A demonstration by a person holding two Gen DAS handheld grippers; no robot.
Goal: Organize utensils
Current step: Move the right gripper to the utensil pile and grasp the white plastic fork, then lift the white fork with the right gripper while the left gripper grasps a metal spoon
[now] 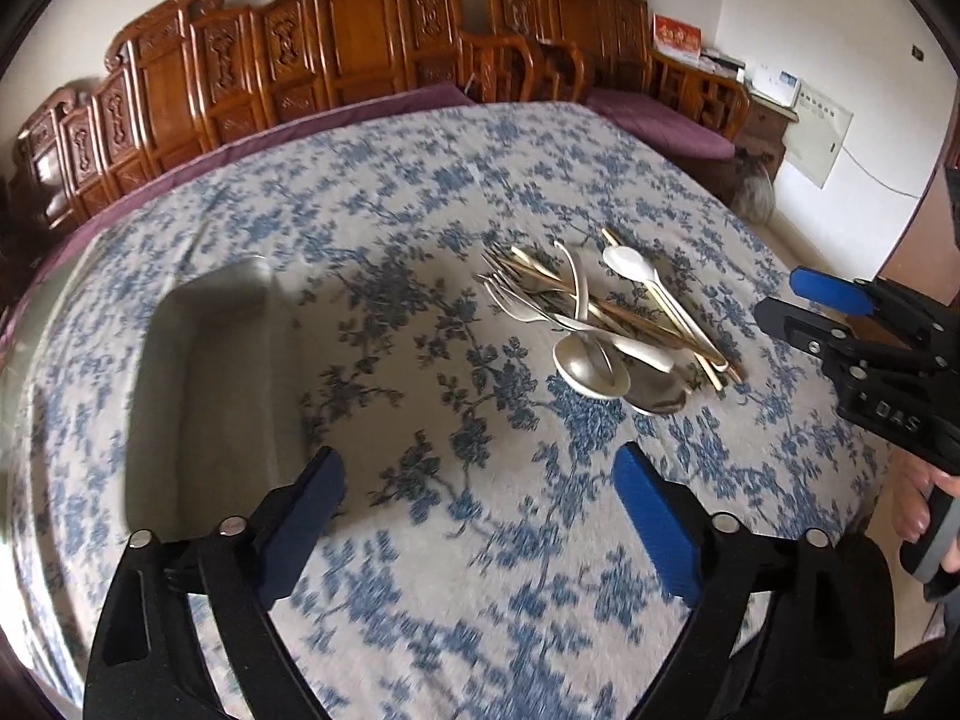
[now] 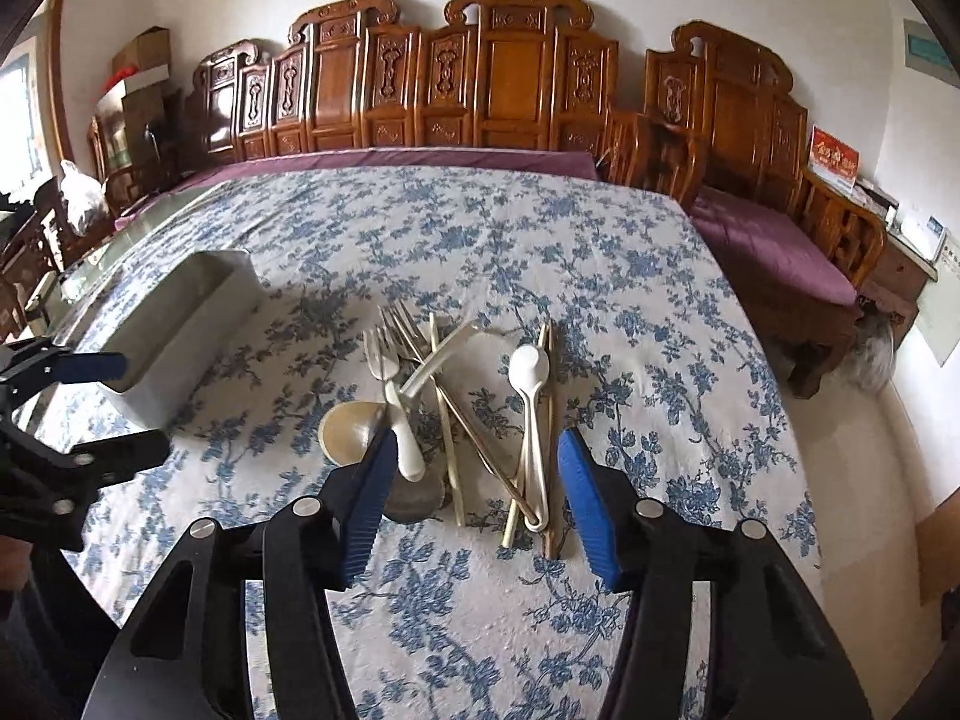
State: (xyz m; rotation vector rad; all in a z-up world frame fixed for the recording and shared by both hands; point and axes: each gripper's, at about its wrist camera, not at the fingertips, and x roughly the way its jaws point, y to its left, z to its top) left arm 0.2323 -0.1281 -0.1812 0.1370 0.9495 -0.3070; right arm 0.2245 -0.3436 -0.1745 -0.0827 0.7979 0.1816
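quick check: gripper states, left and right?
Left gripper: open, holding nothing, above bare tablecloth.
Right gripper: open, holding nothing, just short of the utensil pile.

A pile of metal forks, pale plastic spoons and thin wooden chopsticks (image 2: 474, 420) lies on the blue-flowered tablecloth (image 2: 456, 240), right of centre. Well apart to its left sits a grey rectangular tray (image 2: 180, 330) — also on the cloth. Carved wooden chairs (image 2: 480, 78) line the far wall behind the table, with a purple-cushioned bench (image 2: 774, 252) at far right. Within the pile, the fork tines point far; round spoon bowls (image 1: 591, 369) lie nearest.
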